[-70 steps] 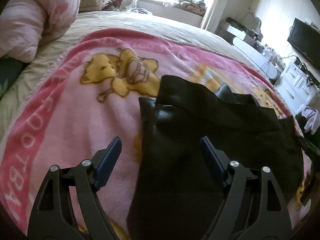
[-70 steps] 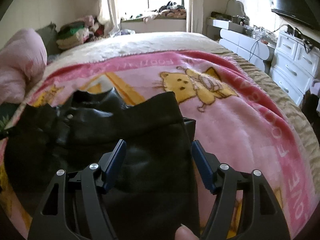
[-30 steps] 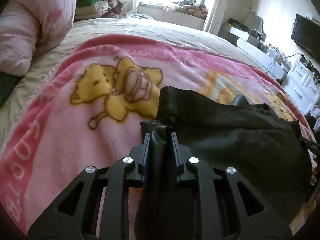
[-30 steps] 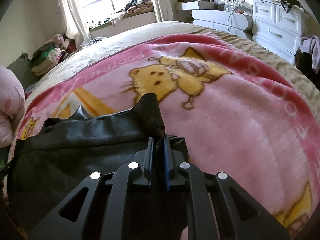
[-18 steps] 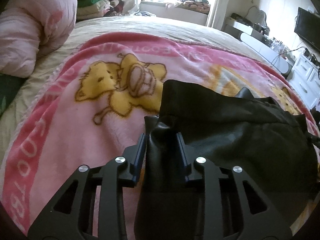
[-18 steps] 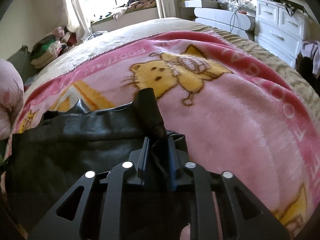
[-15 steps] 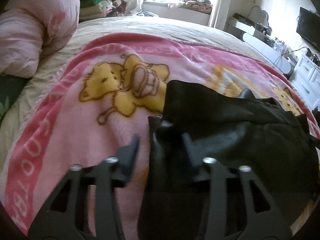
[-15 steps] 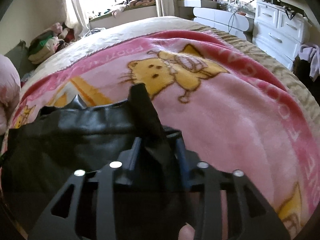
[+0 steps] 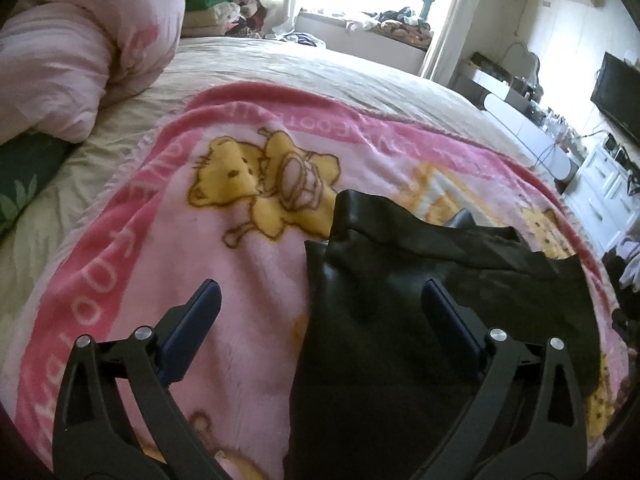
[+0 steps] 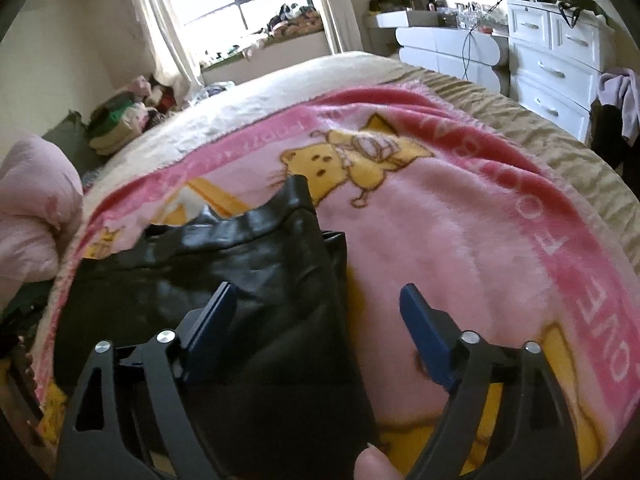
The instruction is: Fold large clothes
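We have just let go. A second ago both grippers were clamped on the near corners of the black garment (image 9: 420,320); now the left gripper (image 9: 320,304) stands wide apart, one finger over the pink blanket (image 9: 192,248) and the other over the dark cloth, gripping nothing. The right gripper (image 10: 316,308) is likewise spread, its left finger above the garment and its right finger above bare blanket, with nothing between them.

The garment, glossy and leather-like, lies flat on the blanket across the near part of the bed (image 9: 320,64). Its left edge runs straight up between our left gripper's fingers, and a folded band of it reaches toward the yellow bear print (image 9: 260,184). In the right wrist view the garment (image 10: 240,264) shows the same band, its right edge falling between our right fingers and ending just short of the second bear (image 10: 352,160). A small dark tab pokes out beside that edge.

We judge that the release means one fold has been laid down and set, and the cloth keeps its shape without our hold. What seems to remain is another fold, for the piece still spreads wide toward the bed's left edge. The slick material could slide open again if we drag it.
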Tool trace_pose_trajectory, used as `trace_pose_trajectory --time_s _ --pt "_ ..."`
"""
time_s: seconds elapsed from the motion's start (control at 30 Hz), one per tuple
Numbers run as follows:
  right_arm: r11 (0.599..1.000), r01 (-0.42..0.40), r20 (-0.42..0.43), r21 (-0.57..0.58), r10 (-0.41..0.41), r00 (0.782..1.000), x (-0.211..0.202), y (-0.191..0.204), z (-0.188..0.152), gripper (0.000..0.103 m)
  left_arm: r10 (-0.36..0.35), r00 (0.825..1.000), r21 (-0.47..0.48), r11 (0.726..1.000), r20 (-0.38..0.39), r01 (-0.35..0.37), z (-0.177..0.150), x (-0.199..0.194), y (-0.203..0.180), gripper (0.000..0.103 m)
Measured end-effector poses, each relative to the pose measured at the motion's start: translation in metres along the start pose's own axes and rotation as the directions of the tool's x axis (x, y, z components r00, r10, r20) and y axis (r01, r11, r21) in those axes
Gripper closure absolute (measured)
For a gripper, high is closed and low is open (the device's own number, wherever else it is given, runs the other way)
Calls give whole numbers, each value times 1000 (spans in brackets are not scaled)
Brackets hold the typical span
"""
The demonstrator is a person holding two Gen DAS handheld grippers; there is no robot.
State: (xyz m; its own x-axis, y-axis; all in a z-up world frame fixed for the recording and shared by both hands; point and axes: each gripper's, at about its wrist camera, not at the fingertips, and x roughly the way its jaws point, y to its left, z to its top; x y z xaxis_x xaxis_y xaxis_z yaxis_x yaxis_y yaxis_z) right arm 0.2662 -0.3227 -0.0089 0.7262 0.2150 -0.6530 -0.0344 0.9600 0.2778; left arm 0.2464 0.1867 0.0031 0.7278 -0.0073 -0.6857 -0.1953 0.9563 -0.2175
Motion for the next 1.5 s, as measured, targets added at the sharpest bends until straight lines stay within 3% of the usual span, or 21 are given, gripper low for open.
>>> trace_pose_trajectory --time_s 0.23,0.47,0.67,0.8,0.9,1.0,1.17,1.23,1.27,1.37,1.4,1.43,1.5 --pt "998 -37 18 40 37 999 -15 -2 -5 16 -12 1000 1 1000 24 12 -6 -33 3 9" --pt "997 -50 20 63 49 999 -20 -3 -13 16 -32 999 0 999 10 32 -35 -47 14 9" --pt "995 -66 14 69 66 998 -25 -6 -22 16 -56 998 -19 998 -21 56 -49 -46 20 9" --pt "996 -58 -21 63 59 998 -18 -5 -28 16 -128 991 -47 991 -35 126 -52 -34 21 9" --pt "995 -59 -63 76 64 996 -8 -7 -35 17 -157 984 -73 986 -89 151 -59 -17 20 9" --pt "997 -32 -76 70 38 996 -3 -7 -40 29 -152 980 -85 986 -130 141 -66 -2 17 9" --pt "996 -37 -114 87 47 992 6 -11 -46 31 -186 968 -109 979 -169 170 -74 10 14 9" --pt "996 -48 -141 79 58 988 11 -10 -50 54 -206 962 -123 975 -177 186 -76 14 14 9" --pt "996 -47 -143 74 58 988 11 -9 -51 56 -214 961 -131 972 -177 193 -77 15 15 9" --pt "997 -54 -134 50 60 989 6 -6 -54 79 -234 957 -159 965 -170 208 -81 18 18 9" --pt "997 -59 -129 42 64 990 5 -5 -55 86 -237 957 -158 964 -167 211 -81 17 18 15" --pt "997 -64 -123 30 68 990 2 -2 -55 91 -245 955 -155 963 -170 220 -82 17 16 36" --pt "998 -61 -104 8 61 993 -5 2 -56 94 -236 954 -135 968 -183 213 -82 15 10 42"
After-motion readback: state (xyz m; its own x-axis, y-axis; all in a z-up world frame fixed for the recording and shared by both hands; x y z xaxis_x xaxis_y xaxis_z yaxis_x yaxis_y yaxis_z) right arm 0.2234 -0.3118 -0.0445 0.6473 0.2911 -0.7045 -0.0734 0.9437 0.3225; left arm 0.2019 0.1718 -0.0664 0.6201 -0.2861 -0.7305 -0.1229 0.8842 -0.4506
